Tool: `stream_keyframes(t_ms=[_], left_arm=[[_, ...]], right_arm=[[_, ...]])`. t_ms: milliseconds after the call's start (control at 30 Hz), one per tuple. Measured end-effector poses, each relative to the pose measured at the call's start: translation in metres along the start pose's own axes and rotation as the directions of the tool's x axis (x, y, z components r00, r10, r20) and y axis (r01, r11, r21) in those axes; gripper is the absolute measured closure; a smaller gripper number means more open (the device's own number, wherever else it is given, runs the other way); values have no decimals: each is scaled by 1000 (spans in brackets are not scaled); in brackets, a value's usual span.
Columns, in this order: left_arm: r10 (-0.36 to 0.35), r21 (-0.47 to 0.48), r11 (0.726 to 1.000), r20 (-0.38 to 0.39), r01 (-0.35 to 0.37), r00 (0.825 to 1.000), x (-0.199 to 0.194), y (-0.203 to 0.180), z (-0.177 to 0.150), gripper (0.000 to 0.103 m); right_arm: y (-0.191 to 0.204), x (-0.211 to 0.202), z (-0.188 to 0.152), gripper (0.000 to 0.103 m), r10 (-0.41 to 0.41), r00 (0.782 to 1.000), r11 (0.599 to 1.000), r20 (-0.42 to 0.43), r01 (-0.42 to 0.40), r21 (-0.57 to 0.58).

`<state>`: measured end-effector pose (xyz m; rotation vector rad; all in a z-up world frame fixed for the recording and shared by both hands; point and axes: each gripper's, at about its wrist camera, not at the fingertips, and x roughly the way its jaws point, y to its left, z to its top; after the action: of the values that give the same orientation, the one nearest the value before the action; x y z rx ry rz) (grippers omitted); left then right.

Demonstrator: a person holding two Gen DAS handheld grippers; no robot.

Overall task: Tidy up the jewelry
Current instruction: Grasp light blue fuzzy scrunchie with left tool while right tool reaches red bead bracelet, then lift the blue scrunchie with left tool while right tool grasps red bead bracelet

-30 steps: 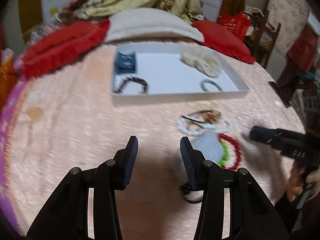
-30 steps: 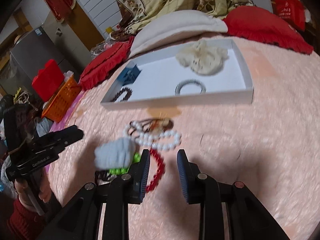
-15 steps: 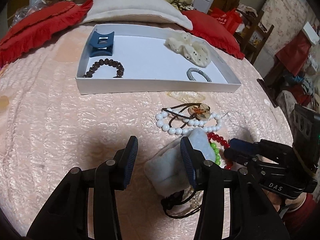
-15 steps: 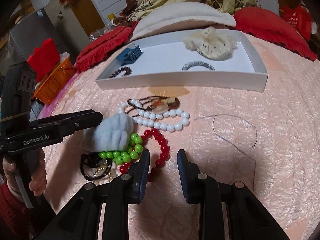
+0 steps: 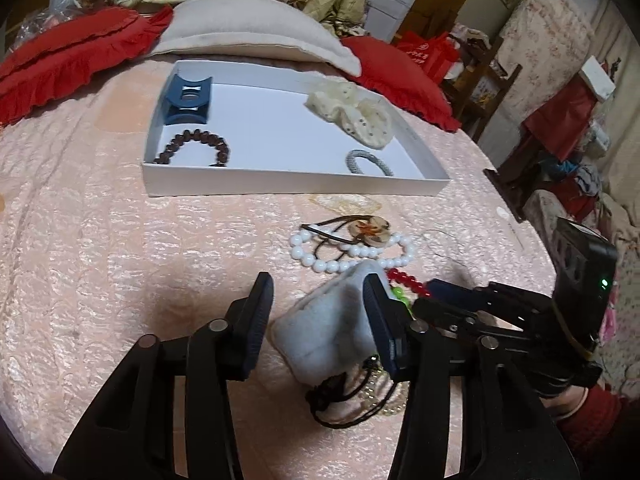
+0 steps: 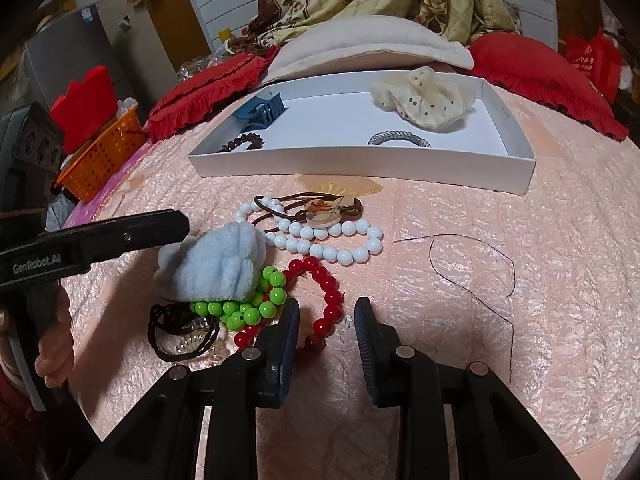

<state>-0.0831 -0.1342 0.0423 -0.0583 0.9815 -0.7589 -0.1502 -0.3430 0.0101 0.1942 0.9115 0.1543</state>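
A white tray [image 5: 280, 190] on the pink bedspread holds a blue claw clip [image 5: 187, 99], a brown bead bracelet [image 5: 192, 148], a cream scrunchie [image 5: 352, 114] and a grey hair tie [image 5: 368, 162]. In front of it lies a pile: a pale blue fluffy scrunchie [image 5: 328, 324], white beads [image 6: 320, 240], red beads [image 6: 328, 300], green beads [image 6: 248, 308], black hair ties [image 6: 180, 332] and a brown cord with a disc pendant [image 6: 324, 210]. My left gripper [image 5: 318, 316] is open, its jaws either side of the fluffy scrunchie. My right gripper [image 6: 327, 332] is open over the red beads.
Red cushions [image 6: 208, 92] and a cream pillow [image 6: 372, 46] lie behind the tray. An orange basket [image 6: 100, 152] stands at the bed's left edge. A loose dark thread [image 6: 472, 264] lies on the bedspread to the right of the pile.
My left gripper has moved forward and right until the fluffy scrunchie sits between its open jaws. My right gripper has come closer to the red beads. Both stayed open.
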Motion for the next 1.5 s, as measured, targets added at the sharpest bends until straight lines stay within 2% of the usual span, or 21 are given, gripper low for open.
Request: stream_keyframes(t_ms=[133, 267, 300, 333, 367, 400, 500, 633, 867, 1133, 1333, 1500], left_arm=[[2, 47, 999, -31, -1, 1000, 9, -10, -5, 48], [33, 78, 996, -35, -31, 999, 15, -16, -9, 50], [32, 70, 997, -36, -30, 999, 15, -16, -9, 67], [34, 66, 997, -44, -31, 998, 15, -16, -9, 76], [33, 62, 998, -48, -30, 998, 14, -16, -9, 81], [39, 59, 998, -43, -36, 998, 12, -17, -9, 87], [63, 67, 996, -34, -60, 997, 5, -21, -11, 92], [71, 57, 996, -11, -70, 997, -9, -26, -14, 94], [90, 23, 996, 52, -91, 995, -43, -26, -9, 96], [105, 58, 992, 141, -114, 984, -84, -44, 14, 96], [111, 65, 990, 164, -123, 980, -84, -49, 42, 96], [106, 29, 993, 155, -111, 982, -71, -39, 73, 96]], right_arm=[[-1, 0, 0, 76, 6, 1000, 1000, -1, -6, 6], [8, 1, -2, 76, -30, 1000, 999, 11, 30, -37], [11, 1, -3, 76, -40, 999, 998, 15, 41, -46], [14, 2, -4, 76, -56, 998, 997, 22, 57, -59], [17, 2, -4, 76, -67, 997, 995, 27, 69, -68], [18, 3, -5, 81, -75, 997, 994, 28, 77, -76], [18, 4, -2, 94, -68, 998, 995, 16, 69, -75], [12, -4, 1, 94, -40, 999, 998, 15, 40, -37], [10, -44, 13, 94, -33, 994, 999, 101, 35, -16], [8, -87, 34, 94, -25, 981, 1000, 192, 27, -6], [0, -103, 53, 94, -36, 974, 999, 226, 38, -6], [-14, -105, 77, 94, -23, 971, 1000, 236, 20, 13]])
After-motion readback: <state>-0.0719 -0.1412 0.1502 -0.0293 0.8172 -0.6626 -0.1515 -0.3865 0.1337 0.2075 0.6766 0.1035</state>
